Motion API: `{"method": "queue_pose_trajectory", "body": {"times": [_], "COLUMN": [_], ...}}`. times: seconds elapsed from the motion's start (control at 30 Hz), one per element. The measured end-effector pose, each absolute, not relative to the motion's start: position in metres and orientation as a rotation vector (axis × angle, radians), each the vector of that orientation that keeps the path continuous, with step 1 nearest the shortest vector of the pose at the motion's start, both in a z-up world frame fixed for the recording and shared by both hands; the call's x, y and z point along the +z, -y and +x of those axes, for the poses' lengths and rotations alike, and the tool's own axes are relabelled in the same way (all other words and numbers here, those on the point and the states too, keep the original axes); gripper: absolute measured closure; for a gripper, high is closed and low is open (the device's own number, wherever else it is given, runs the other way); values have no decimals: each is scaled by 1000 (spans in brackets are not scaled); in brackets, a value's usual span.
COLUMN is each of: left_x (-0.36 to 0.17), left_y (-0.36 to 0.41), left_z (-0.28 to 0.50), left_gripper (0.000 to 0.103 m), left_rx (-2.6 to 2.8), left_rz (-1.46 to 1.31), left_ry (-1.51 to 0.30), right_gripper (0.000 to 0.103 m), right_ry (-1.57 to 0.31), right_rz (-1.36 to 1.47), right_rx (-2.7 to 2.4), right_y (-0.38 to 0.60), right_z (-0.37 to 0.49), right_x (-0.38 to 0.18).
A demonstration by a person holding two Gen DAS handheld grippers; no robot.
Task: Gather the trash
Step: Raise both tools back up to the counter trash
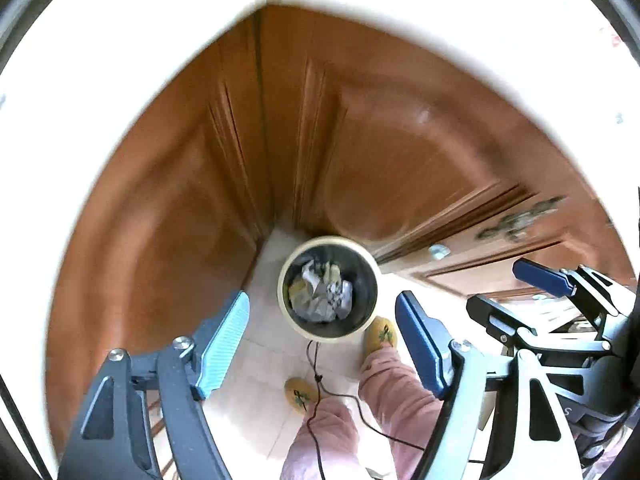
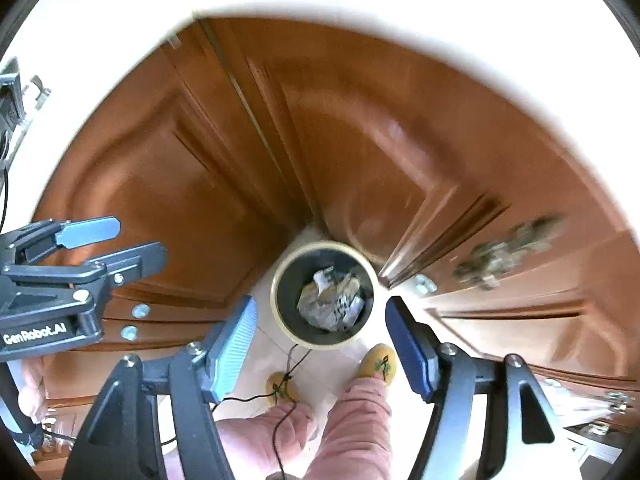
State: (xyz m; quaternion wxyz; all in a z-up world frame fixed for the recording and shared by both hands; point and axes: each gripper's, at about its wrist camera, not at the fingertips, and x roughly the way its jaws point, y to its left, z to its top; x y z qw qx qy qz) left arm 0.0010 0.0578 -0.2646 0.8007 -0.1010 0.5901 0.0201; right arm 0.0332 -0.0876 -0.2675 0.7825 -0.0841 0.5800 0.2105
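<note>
Cream-rimmed and dark inside, the trash bin (image 1: 328, 287) stands on the pale tiled floor (image 1: 260, 360) in the corner where two runs of brown wooden cabinet doors (image 1: 168, 208) meet. Crumpled paper trash (image 1: 322, 296) in grey, white and yellowish tones lies at its bottom.

From the left wrist view, the left gripper (image 1: 322, 340) hangs above the bin with its jaws spread wide and nothing between them; the light blue ribbed pad sits at about 8 o'clock of the bin and the dark blue pad at about 4 o'clock. The right gripper (image 1: 496, 292) shows at 3 o'clock of the bin, also parted and empty.

From the right wrist view, the right gripper (image 2: 320, 344) likewise hangs over the bin (image 2: 323, 294), jaws wide apart, holding nothing. The left gripper (image 2: 132, 244) appears at 9 o'clock, well apart from the bin.

Below, the person's pink trouser legs (image 1: 384, 384) and yellow slippers (image 1: 380, 334) stand just beside the bin at 5 and 6 o'clock. A thin black cable (image 1: 318, 392) dangles between the legs.
</note>
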Motion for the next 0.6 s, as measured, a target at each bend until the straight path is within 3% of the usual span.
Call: {"method": "queue_pose_trajectory", "body": {"times": [0.3, 0.6], "left_x": [-123, -43], "left_y": [-51, -49], "left_z": [-23, -38], "left_gripper": [19, 13], "left_rx": [29, 2], "left_rz": [-120, -121], "left_ry": [-1079, -949], "right_gripper": [36, 36], "right_ry": [-1105, -993], "right_rz": [-146, -134], "right_rx": [449, 399], "right_y": [98, 114], "right_z": [6, -14], "right_x": [-141, -80]}}
